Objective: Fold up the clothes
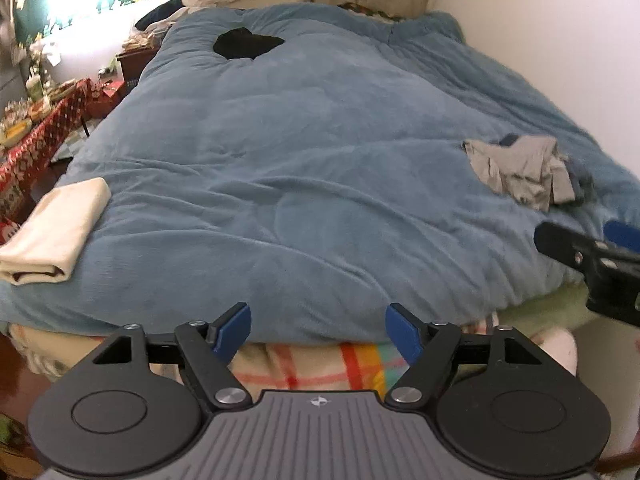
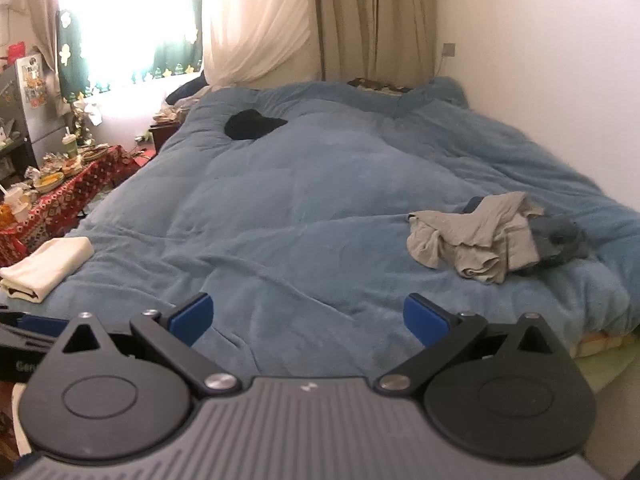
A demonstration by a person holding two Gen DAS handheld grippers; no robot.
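Observation:
A crumpled heap of grey clothes (image 1: pixel 520 170) (image 2: pixel 476 240) lies on the right side of the blue duvet (image 1: pixel 312 152) (image 2: pixel 304 208). A folded cream garment (image 1: pixel 54 228) (image 2: pixel 46 266) rests at the duvet's front left corner. A black garment (image 1: pixel 244 44) (image 2: pixel 252 125) lies far back near the head of the bed. My left gripper (image 1: pixel 318 334) is open and empty at the bed's near edge. My right gripper (image 2: pixel 308 320) is open and empty over the front of the duvet, left of the grey heap. Part of the right gripper (image 1: pixel 576 252) shows at the right edge of the left wrist view.
A low table with a red patterned cloth (image 1: pixel 36 140) (image 2: pixel 60 200) and dishes stands left of the bed. A white wall (image 2: pixel 540 40) runs along the right side. Curtains (image 2: pixel 360 20) and a bright window (image 2: pixel 124 8) are behind the bed. A checked blanket (image 1: pixel 320 368) shows under the duvet.

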